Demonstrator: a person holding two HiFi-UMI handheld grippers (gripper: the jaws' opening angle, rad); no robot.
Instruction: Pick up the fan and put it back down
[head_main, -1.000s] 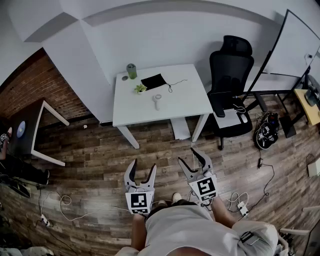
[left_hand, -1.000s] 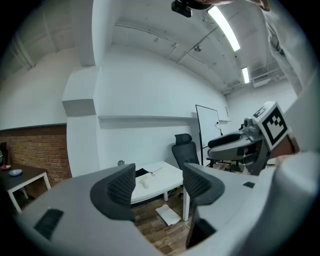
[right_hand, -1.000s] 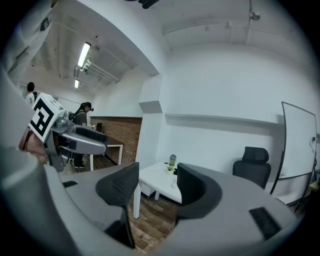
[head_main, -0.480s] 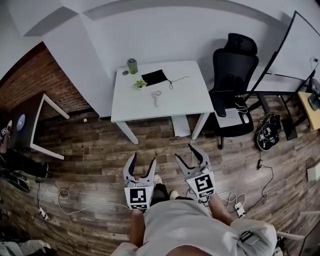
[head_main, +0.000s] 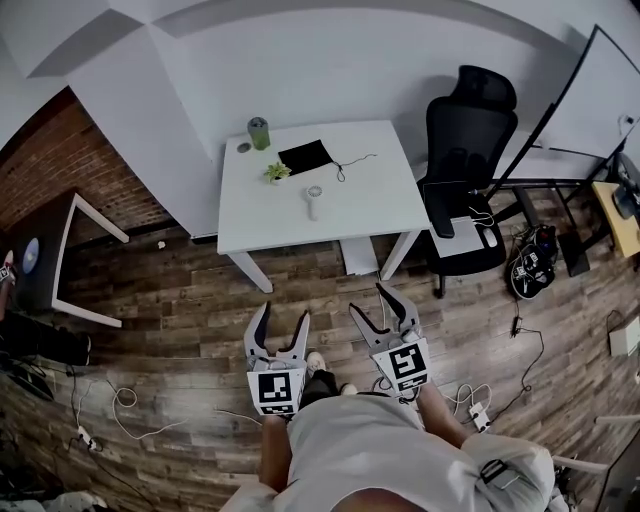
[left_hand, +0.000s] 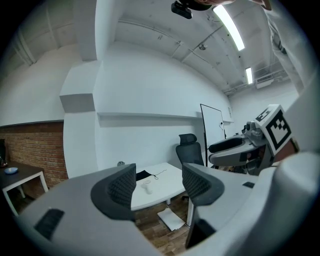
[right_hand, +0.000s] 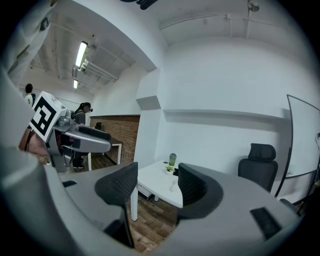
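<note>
The left gripper's (head_main: 282, 315) jaws stand spread with nothing between them, and the right gripper's (head_main: 370, 303) jaws are likewise apart and empty. Both are held side by side in front of the person, over the wooden floor (head_main: 180, 310), pointing toward the white worktop (head_main: 370, 200) and well short of it. The fan (head_main: 314, 201), small and white, lies flat near the middle of the worktop, untouched; in each gripper view it shows far off through the gap between the jaws. Behind it are a small plant (head_main: 276, 172), a black cloth (head_main: 306, 156) and a green cup (head_main: 259, 132) at the back edge. A black chair (head_main: 465, 150) stands just right of the worktop.
</note>
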